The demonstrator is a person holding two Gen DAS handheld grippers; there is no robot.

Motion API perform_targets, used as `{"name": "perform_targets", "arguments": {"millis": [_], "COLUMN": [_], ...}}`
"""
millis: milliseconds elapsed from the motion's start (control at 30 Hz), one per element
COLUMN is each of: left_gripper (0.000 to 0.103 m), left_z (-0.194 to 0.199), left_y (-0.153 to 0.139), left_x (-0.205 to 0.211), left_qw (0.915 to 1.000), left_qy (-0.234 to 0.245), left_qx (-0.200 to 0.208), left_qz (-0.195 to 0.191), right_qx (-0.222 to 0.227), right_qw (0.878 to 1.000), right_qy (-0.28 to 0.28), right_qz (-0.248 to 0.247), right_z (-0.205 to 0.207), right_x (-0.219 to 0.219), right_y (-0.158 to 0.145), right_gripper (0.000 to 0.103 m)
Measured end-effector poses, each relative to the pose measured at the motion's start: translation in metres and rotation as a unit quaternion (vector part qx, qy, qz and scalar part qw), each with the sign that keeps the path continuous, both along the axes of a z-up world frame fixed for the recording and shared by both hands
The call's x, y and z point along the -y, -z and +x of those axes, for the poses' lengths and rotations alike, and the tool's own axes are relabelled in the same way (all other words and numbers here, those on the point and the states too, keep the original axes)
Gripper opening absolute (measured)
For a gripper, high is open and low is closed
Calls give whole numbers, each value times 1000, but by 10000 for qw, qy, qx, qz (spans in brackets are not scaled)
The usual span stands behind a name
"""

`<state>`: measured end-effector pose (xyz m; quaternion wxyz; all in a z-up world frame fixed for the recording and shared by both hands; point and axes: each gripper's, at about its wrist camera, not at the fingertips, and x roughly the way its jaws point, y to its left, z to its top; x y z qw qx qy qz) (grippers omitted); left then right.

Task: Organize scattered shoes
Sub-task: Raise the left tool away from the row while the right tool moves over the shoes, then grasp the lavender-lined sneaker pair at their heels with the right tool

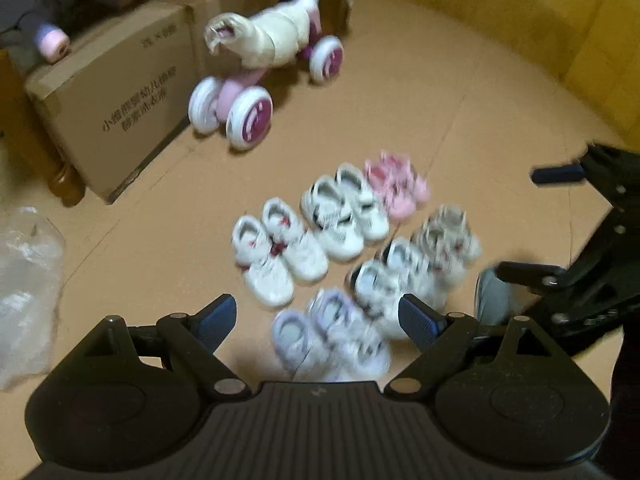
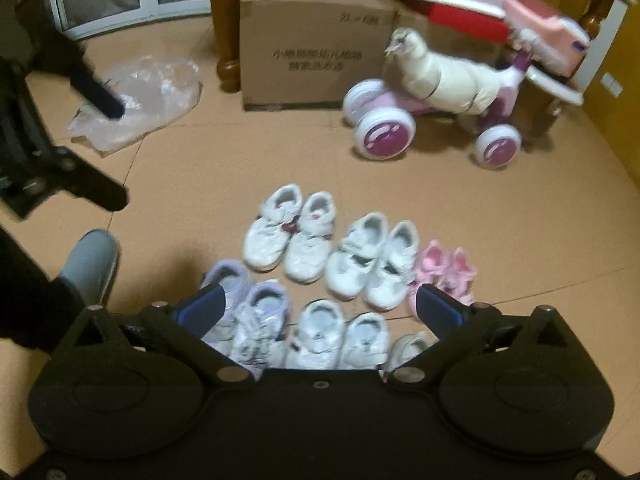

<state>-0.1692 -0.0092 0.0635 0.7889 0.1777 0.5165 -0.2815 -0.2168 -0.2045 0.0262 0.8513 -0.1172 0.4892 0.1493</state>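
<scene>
Several pairs of small shoes stand in two rows on the tan floor. The far row holds a white-and-red pair point(image 2: 292, 232), a white-and-black pair point(image 2: 372, 260) and a pink pair point(image 2: 444, 272). The near row holds a lilac pair point(image 2: 248, 312), a white-blue pair point(image 2: 340, 336) and a beige shoe point(image 2: 408, 348), partly hidden. My right gripper point(image 2: 320, 306) hangs open above the near row, holding nothing. My left gripper point(image 1: 320, 320) is open over the lilac pair point(image 1: 332, 336), also holding nothing. Each gripper shows in the other's view: the left gripper point(image 2: 108, 148) and the right gripper point(image 1: 540, 224).
A pink ride-on toy point(image 2: 436, 120) and a cardboard box point(image 2: 316, 44) stand behind the shoes, beside a wooden table leg point(image 2: 224, 24). A crumpled plastic bag point(image 2: 140, 96) lies at the left. A person's grey slipper point(image 2: 88, 264) rests near the lilac pair. A yellow wall point(image 1: 520, 4) bounds the far side.
</scene>
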Motion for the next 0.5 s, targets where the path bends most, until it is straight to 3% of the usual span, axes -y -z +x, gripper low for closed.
{"name": "perform_targets", "arguments": {"millis": [67, 167, 300, 433, 500], "left_gripper": [89, 89, 89, 89, 89], "left_z": [5, 17, 37, 42, 44], "left_y": [0, 9, 28, 43, 50], "left_x": [9, 15, -4, 2, 4], "left_qw": [9969, 9848, 9877, 9726, 9634], "left_qy": [616, 1302, 1187, 1720, 1973], "left_qx": [-5, 65, 173, 310, 370], "left_qz": [482, 1151, 999, 1530, 1774], "right_qx": [-327, -723, -1271, -1736, -1721], "right_qw": [9993, 9971, 9919, 9847, 9849], "right_qy": [44, 100, 32, -116, -177], "right_qz": [197, 228, 12, 88, 95], "right_z": [9, 18, 22, 26, 27], "right_x": [-5, -15, -31, -45, -50], "right_y": [19, 52, 98, 125, 130], "right_gripper": [102, 101, 101, 102, 103]}}
